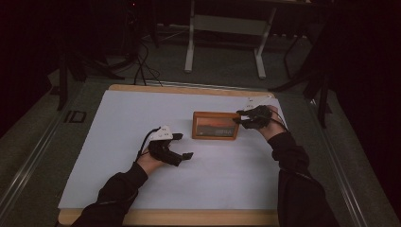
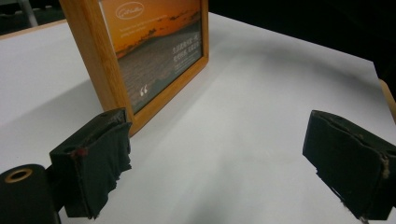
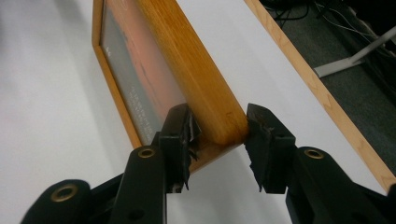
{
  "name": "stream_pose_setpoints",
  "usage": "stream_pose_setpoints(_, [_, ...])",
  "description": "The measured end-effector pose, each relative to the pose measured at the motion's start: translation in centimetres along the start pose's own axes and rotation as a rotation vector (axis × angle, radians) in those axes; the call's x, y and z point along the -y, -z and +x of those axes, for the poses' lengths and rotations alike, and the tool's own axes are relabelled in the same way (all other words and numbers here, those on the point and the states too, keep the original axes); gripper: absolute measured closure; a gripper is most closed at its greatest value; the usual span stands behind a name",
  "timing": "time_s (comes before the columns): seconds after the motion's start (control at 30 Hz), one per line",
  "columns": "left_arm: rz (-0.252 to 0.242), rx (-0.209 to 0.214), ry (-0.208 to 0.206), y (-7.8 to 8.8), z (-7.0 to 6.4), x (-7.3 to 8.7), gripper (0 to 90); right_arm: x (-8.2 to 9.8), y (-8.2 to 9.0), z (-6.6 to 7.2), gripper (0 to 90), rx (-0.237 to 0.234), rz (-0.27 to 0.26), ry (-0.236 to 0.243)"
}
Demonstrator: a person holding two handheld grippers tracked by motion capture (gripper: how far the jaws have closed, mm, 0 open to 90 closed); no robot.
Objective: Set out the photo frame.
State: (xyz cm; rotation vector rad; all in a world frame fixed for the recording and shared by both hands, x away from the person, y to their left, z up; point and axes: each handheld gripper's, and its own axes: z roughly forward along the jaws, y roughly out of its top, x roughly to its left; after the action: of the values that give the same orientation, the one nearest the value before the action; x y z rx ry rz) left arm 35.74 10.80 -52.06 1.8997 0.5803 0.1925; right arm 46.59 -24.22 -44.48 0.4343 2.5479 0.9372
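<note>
A wooden picture frame [image 1: 215, 126] stands upright on the white sheet [image 1: 142, 113], its sunset print facing the person. My right gripper [image 1: 238, 117] is at the frame's upper right corner. In the right gripper view the frame [image 3: 187, 79] sits between the two black pads, which press its front and back; the gripper [image 3: 218, 133] is shut on it. My left gripper [image 1: 185, 145] rests low on the sheet to the frame's left and nearer the person. Its jaws stand wide open with nothing between them [image 2: 217, 163]. The frame [image 2: 154, 51] stands just beyond its left pad.
The white sheet covers a wooden table whose edge [image 1: 189, 216] shows at the front and back. Beyond the table are a white desk stand [image 1: 190, 47], dark floor cables [image 1: 142, 61] and black stand legs [image 1: 321, 90] at the right.
</note>
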Motion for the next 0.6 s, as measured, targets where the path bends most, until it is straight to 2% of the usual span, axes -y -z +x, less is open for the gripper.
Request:
stream_pose_setpoints(0.23, [0.003,0.001,-0.001,0.0,0.0,0.1,8.0,0.0,-0.6,-0.8,60.1,0.003,-0.005,-0.027])
stream_pose_setpoints(0.5, [0.006,0.000,-0.002,-0.1,0.1,0.2,8.0,-0.1,-1.0,-1.2,59.2,0.011,0.001,-0.030])
stream_pose_setpoints(0.6, [0.008,0.002,-0.001,-0.1,0.1,0.2,8.0,-0.2,-1.0,-1.3,59.1,0.009,0.003,-0.017])
